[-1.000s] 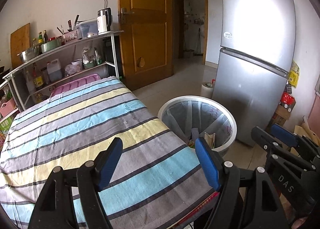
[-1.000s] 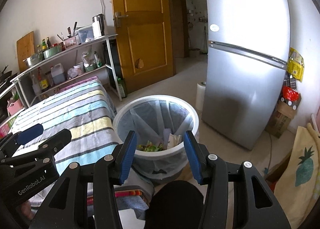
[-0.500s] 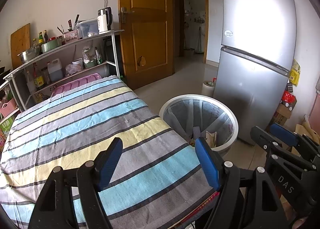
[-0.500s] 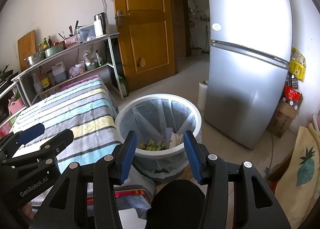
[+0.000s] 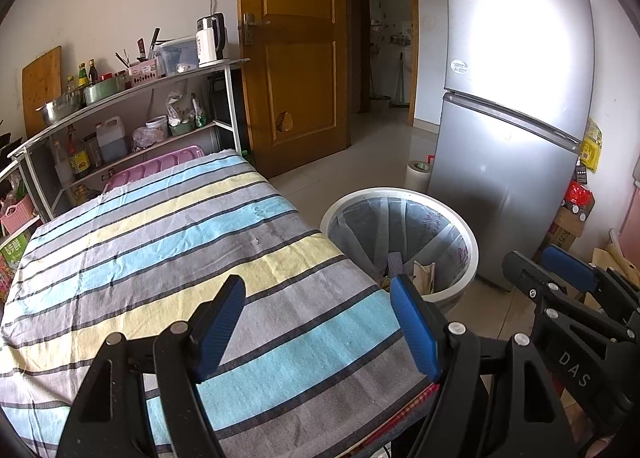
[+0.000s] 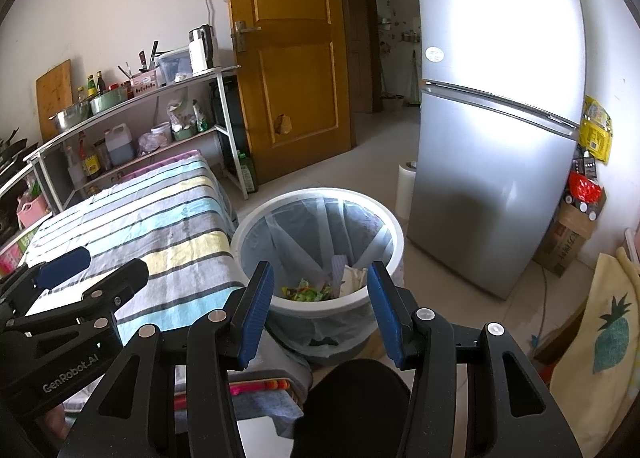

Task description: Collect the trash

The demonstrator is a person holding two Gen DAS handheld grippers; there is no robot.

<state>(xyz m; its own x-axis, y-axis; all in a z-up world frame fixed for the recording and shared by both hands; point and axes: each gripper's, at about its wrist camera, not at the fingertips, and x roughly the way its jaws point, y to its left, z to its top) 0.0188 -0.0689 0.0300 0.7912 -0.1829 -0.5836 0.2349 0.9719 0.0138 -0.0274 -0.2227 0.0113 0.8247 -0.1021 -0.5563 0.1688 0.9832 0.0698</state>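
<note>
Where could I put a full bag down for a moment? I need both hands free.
The striped tablecloth lies bare from the shelf rack to its near edge. Bare floor tiles run between the door and fridge. The corner right of the fridge is crowded by a cardboard box; the white bin already holds trash.

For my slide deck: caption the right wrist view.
Open right gripper hovers empty above the white lined trash bin beside the striped tablecloth.

A white round trash bin (image 6: pixel 320 298) with a clear liner stands upright just beside the striped table (image 6: pixel 160 225). Green scraps (image 6: pixel 306 290) and crumpled paper (image 6: pixel 352 278) lie at its bottom.
</note>
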